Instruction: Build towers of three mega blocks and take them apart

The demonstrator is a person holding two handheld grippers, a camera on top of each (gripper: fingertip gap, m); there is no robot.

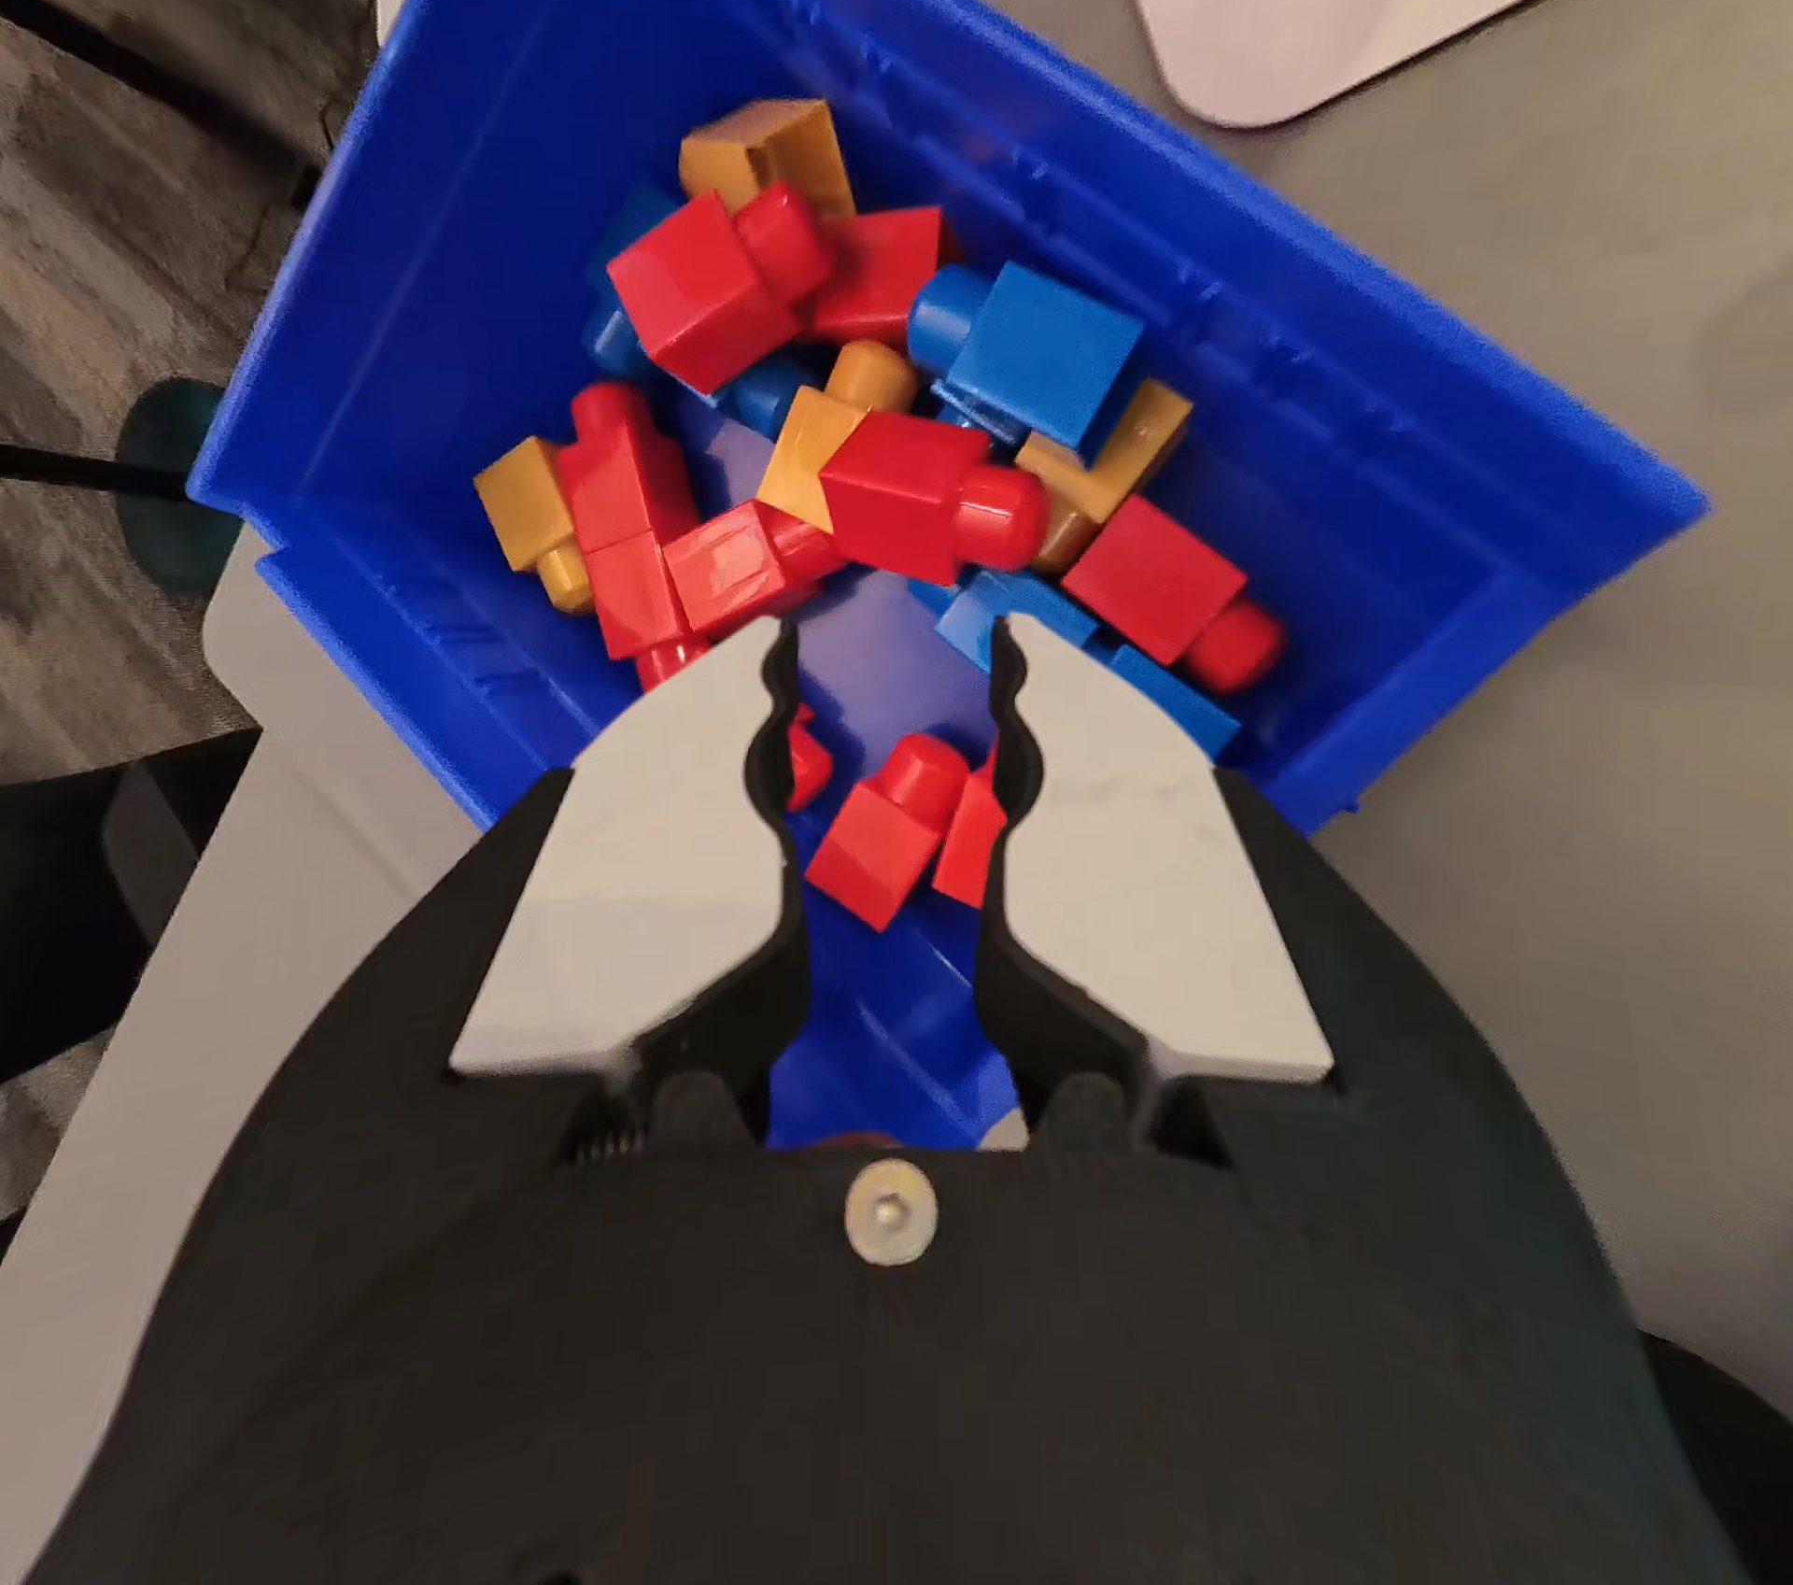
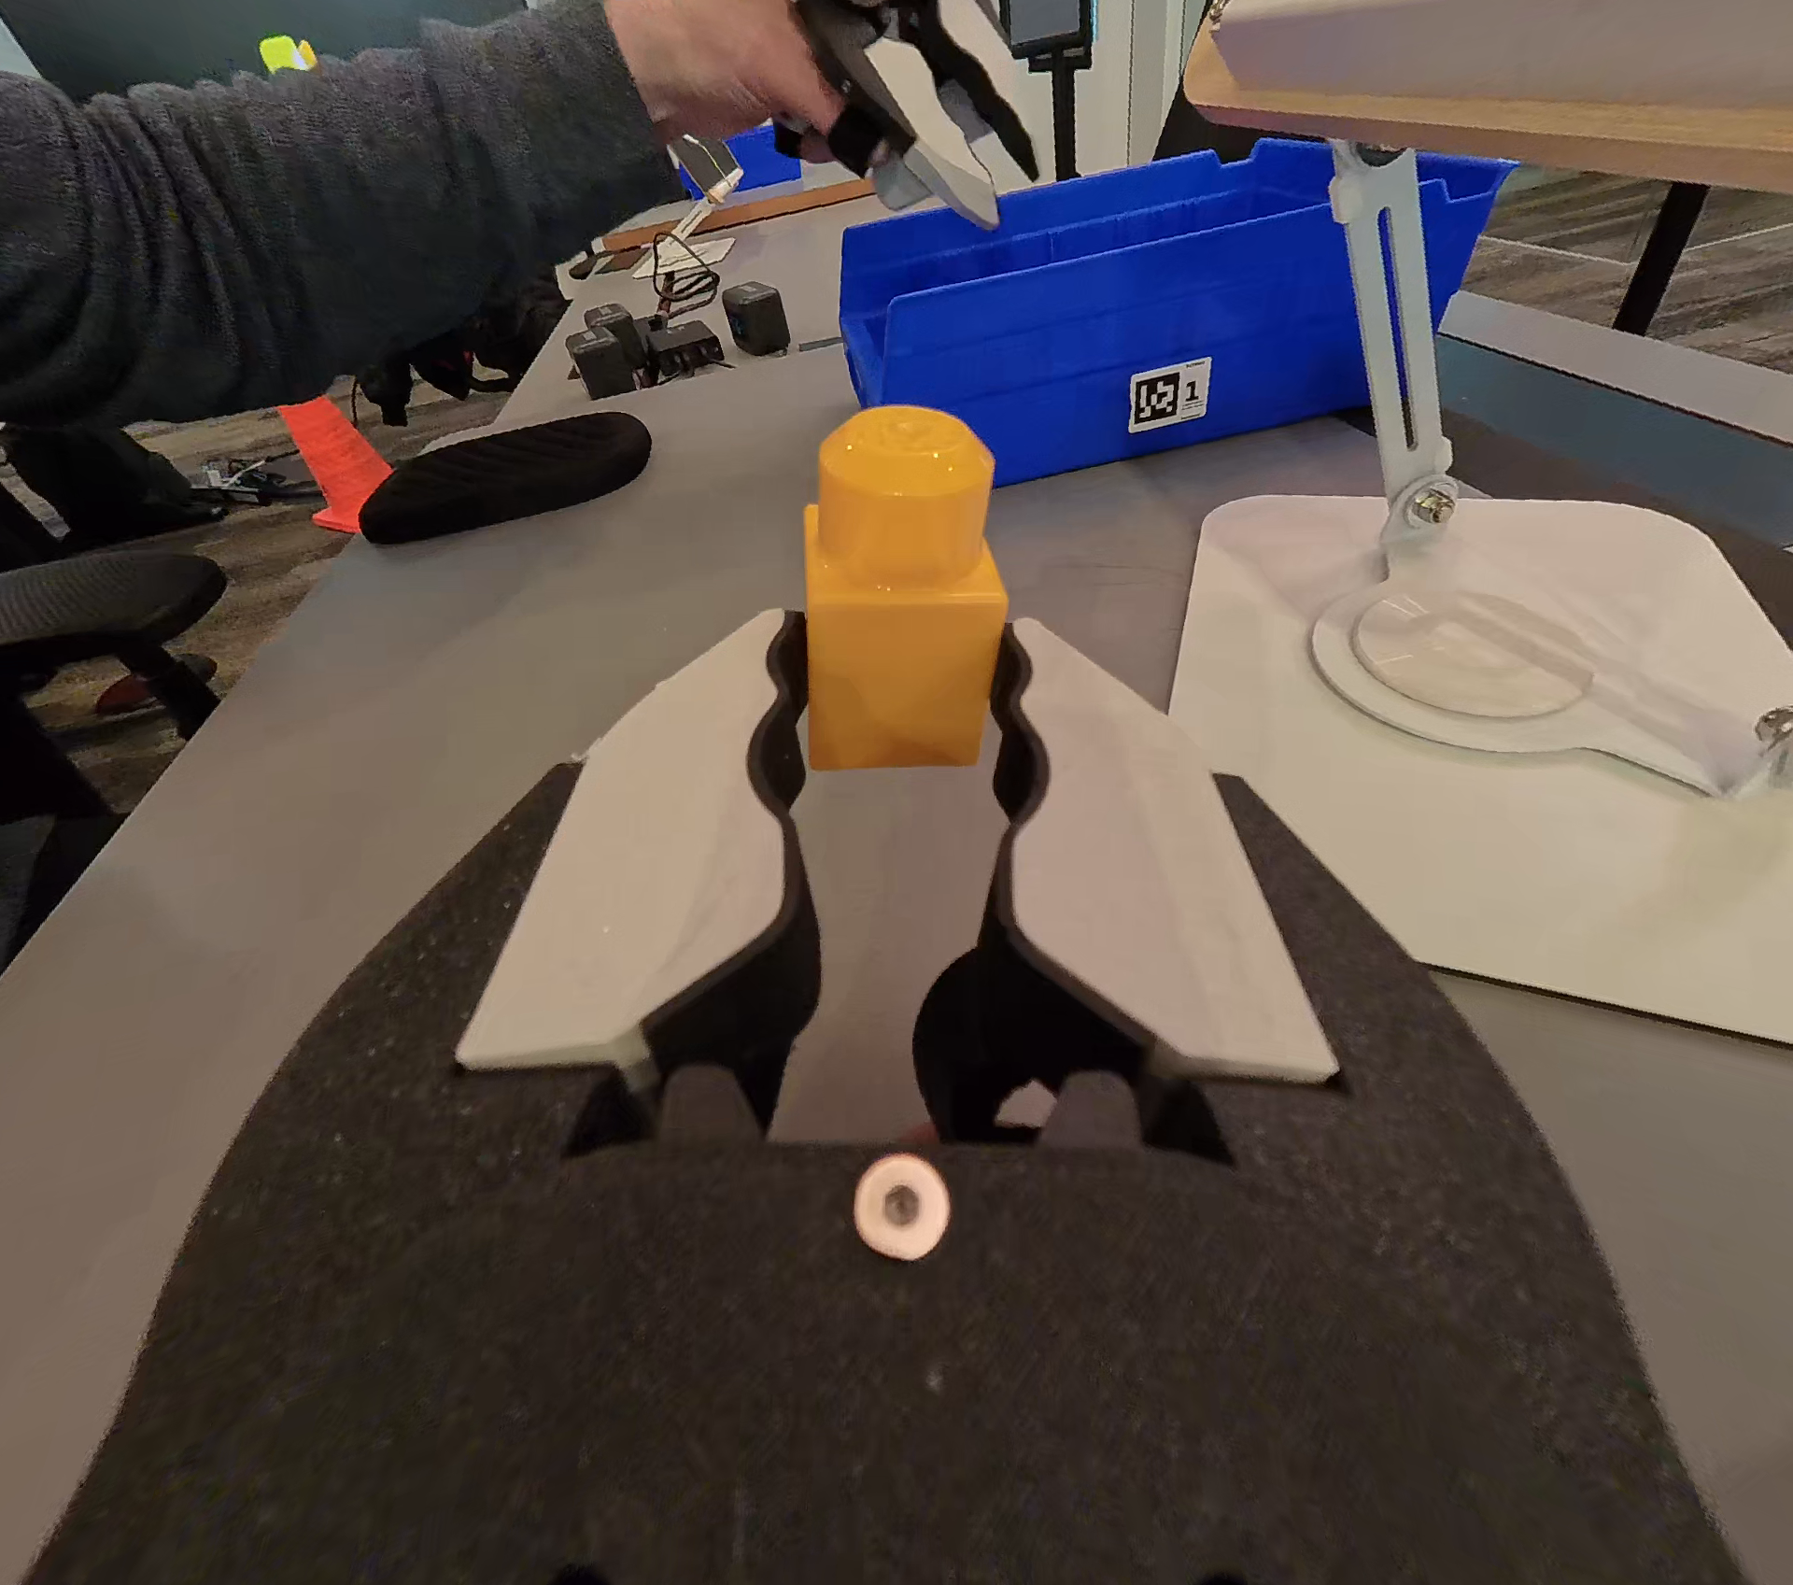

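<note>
Right gripper (image 2: 897, 665): grey fingers with wavy black pads, closed onto the square body of a glossy yellow plastic single-stud block (image 2: 897, 617). Block upright, stud at 12 o'clock, pads touching both side faces. Can't tell if its base touches the grey tabletop (image 2: 388, 714) or sits just above it.

Left gripper (image 1: 893, 646): jaws parted with a moderate gap, nothing between the pads. It points down into the blue plastic bin (image 1: 466, 257). In the right wrist view the same gripper (image 2: 970, 190) is held in a person's hand (image 2: 723, 49) with a dark grey knit sleeve (image 2: 291, 209), tips over the bin's (image 2: 1019, 335) rim at its 10 o'clock end.

Bin contents: loose pile of red, blue and yellow single-stud blocks, all tipped over, none stacked upright. A small red block (image 1: 888, 830) lies between the left fingers in view, below them on the bin floor. A red block with rounded stud (image 1: 922, 495) sits at 12 o'clock from the tips; a blue block (image 1: 1043, 350) at 1 o'clock.

Right wrist view: bin at 1 o'clock behind the yellow block, well apart; white square tag (image 2: 1169, 395) on its near wall. White flat-based stand (image 2: 1455, 665) at 3 o'clock. Black ribbed pad (image 2: 509, 471) at 10 o'clock.
</note>
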